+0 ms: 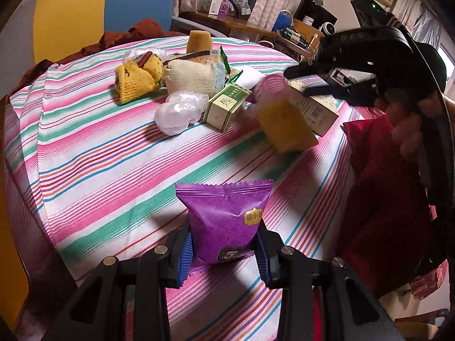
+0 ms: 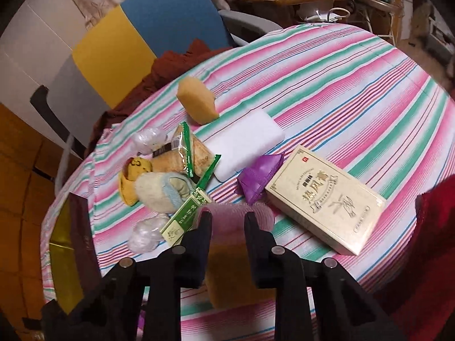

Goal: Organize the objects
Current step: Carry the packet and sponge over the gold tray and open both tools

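Observation:
My left gripper is shut on a purple snack packet, held just above the striped tablecloth. My right gripper is open and empty; a yellow sponge lies under it, blurred in the left wrist view, with a pink roller just beyond the fingertips. In the left wrist view the right gripper hovers over the pile. A cream box, a small green box, another purple packet, a white block and a second sponge lie around.
Rolled socks, a cream sock roll, clear plastic wraps and cracker packets crowd the table's left. A dark red bag hangs at the right. A chair with brown cloth and cluttered shelves stand behind.

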Motion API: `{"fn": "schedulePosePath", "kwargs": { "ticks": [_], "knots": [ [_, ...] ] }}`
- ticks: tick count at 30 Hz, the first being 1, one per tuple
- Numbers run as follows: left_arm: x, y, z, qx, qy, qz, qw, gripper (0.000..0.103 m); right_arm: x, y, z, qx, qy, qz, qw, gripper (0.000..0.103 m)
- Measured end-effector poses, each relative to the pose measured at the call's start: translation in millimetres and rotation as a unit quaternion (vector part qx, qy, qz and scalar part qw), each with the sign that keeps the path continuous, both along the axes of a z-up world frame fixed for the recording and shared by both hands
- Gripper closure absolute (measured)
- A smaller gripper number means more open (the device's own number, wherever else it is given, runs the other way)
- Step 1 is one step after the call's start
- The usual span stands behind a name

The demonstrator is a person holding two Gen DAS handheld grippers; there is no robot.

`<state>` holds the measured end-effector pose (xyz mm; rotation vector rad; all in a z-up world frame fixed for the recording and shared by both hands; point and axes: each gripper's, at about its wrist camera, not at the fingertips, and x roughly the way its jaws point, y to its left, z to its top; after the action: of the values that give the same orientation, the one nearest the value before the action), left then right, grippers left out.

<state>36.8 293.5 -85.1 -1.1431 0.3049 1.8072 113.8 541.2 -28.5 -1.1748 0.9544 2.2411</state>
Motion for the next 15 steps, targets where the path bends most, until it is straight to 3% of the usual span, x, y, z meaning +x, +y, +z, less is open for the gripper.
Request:
{"fn": "schedulePosePath", "kwargs": {
  "ticks": [1, 2, 3, 4, 8, 12, 15],
  "knots": [
    [0.5, -0.1, 0.3, 0.0, 0.0, 0.001, 1.0, 0.066, 2.6, 0.1, 0.5, -0.004, 0.003, 0.0, 1.0, 0.077],
    [1.0, -1.5, 0.7, -0.001, 0.0, 0.002, 1.0, 0.066, 4.9, 0.1, 0.5, -0.009, 0.002, -0.001, 1.0, 0.056],
    [1.2, -2.8, 1.1, -0.001, -0.001, 0.002, 1.0, 0.066, 4.8, 0.3, -1.0, -0.013, -0.003, -0.006, 1.0, 0.02],
    [1.4, -4.0, 2.0, -0.001, -0.003, 0.004, 1.0, 0.066, 4.6, 0.7, -2.2, -0.017, -0.004, -0.009, 1.0, 0.008],
    [3.5, -8.3, 7.7, 0.0, -0.003, 0.004, 1.0, 0.066, 7.1, -0.7, 0.0, -0.028, -0.01, -0.012, 0.999, 0.004],
    [7.4, -12.3, 7.3, 0.001, -0.005, -0.002, 1.0, 0.066, -1.4, -18.4, -2.8, -0.005, -0.072, 0.052, 0.996, 0.001],
    [11.2, -15.2, 12.7, 0.008, -0.004, -0.004, 1.0, 0.067, -15.5, -32.9, -9.2, 0.029, -0.125, 0.109, 0.986, 0.001]
  ]
}}
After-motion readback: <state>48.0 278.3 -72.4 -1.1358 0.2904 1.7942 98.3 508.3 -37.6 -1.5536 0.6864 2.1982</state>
